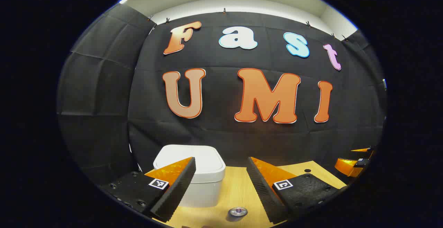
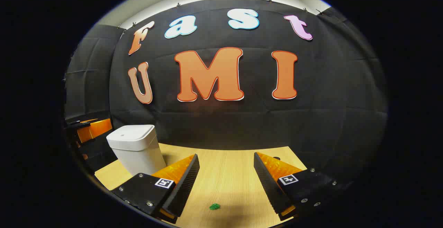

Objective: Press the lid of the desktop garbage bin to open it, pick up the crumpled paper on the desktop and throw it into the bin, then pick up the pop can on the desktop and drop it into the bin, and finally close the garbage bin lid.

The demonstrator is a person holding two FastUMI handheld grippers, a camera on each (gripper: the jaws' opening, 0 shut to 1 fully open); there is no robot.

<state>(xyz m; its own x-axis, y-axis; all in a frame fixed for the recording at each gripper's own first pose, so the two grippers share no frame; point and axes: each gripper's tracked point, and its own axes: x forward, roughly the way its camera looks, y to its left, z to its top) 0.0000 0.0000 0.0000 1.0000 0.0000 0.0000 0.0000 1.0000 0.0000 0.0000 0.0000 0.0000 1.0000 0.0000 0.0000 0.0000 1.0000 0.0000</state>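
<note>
The white desktop bin (image 1: 199, 174) stands on the wooden desk with its lid down; in the right gripper view the bin (image 2: 135, 149) sits at the left. My left gripper (image 1: 221, 167) hangs open just in front of it, its left finger overlapping the bin. The top of a pop can (image 1: 238, 212) shows on the desk low between the left fingers. My right gripper (image 2: 226, 164) is open above the desk, with a small green crumpled paper (image 2: 214, 206) lying below and between its fingers. The other gripper (image 1: 353, 164) shows at the right edge of the left gripper view.
The wooden desk (image 2: 228, 172) ends at the black cloth wall behind. A small dark hole (image 1: 307, 170) sits in the desk near its back right corner. The left gripper's body (image 2: 90, 128) shows at the left edge of the right gripper view, beyond the bin.
</note>
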